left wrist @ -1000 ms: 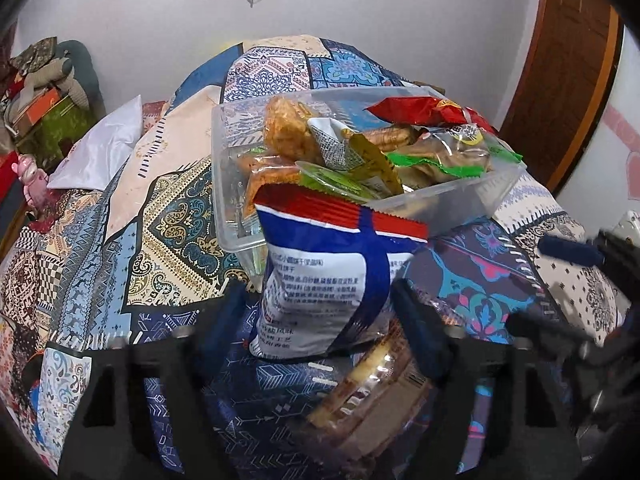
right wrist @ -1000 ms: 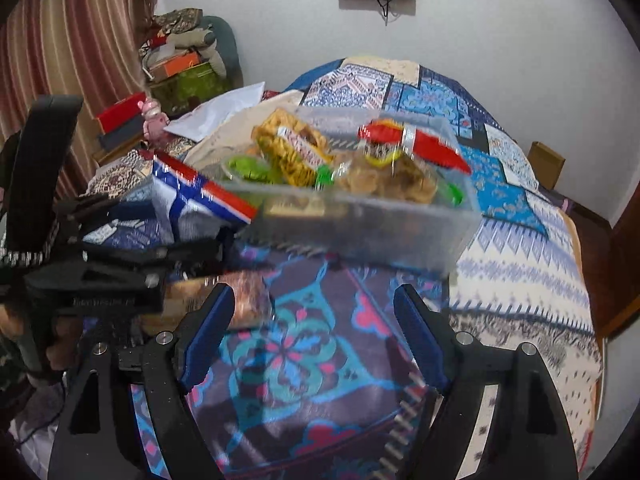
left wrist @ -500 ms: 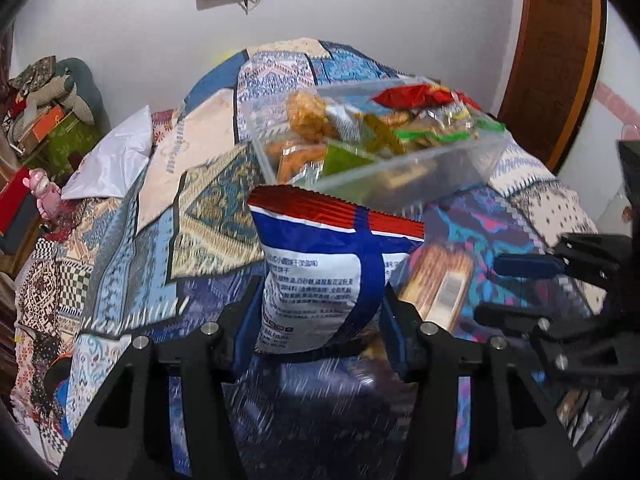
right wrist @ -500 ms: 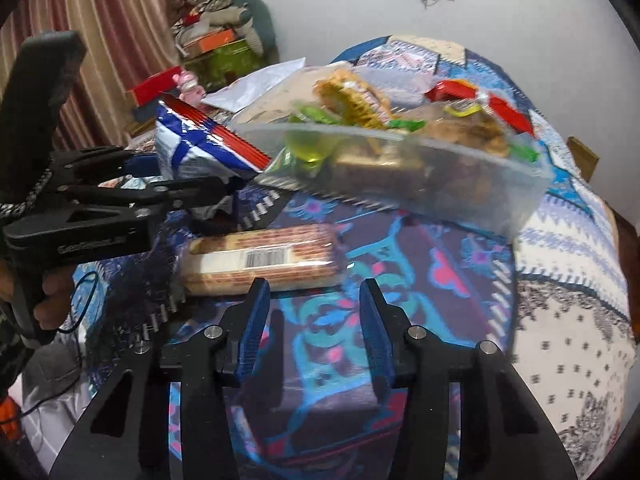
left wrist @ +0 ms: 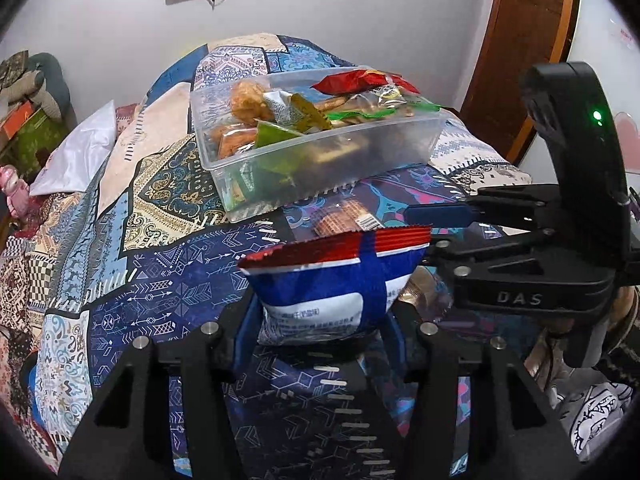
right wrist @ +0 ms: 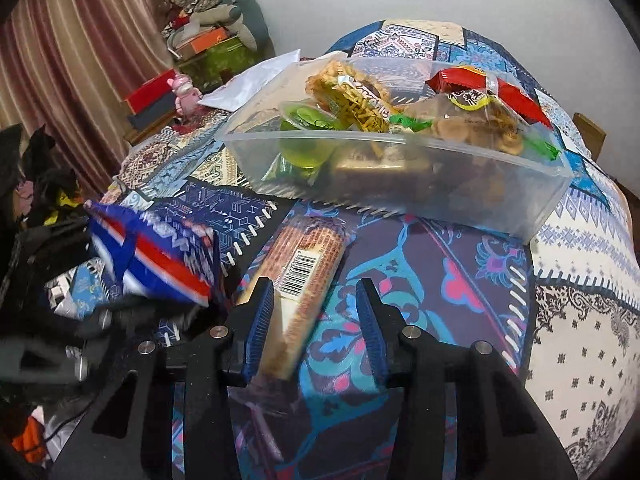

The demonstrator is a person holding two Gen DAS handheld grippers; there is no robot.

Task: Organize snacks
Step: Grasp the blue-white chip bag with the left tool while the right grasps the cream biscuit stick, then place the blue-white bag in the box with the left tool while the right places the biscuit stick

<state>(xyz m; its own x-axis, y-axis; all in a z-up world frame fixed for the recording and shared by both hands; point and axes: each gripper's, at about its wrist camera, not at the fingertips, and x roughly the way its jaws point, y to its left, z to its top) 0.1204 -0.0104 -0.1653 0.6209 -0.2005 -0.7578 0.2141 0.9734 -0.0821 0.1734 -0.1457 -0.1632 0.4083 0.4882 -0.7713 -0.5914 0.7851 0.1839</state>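
- Left wrist view: your left gripper [left wrist: 320, 320] is clamped on the blue bag [left wrist: 334, 284], held off the quilt [left wrist: 160, 280] in front of the bin [left wrist: 320, 152]. Your right gripper [left wrist: 432, 224] reaches in from the right.
- Right wrist view: your right gripper [right wrist: 316, 316] has just been closing; its jaws stand narrow around the biscuit pack [right wrist: 304, 276], the left pad touching it, the right pad apart. The pack lies in front of the bin [right wrist: 400, 192].

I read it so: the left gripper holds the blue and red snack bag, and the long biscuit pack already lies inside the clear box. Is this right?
Not quite. The left gripper does hold the blue and red snack bag, but the long biscuit pack lies on the bedspread in front of the clear box, between the right gripper's fingers. The right wrist view shows it.
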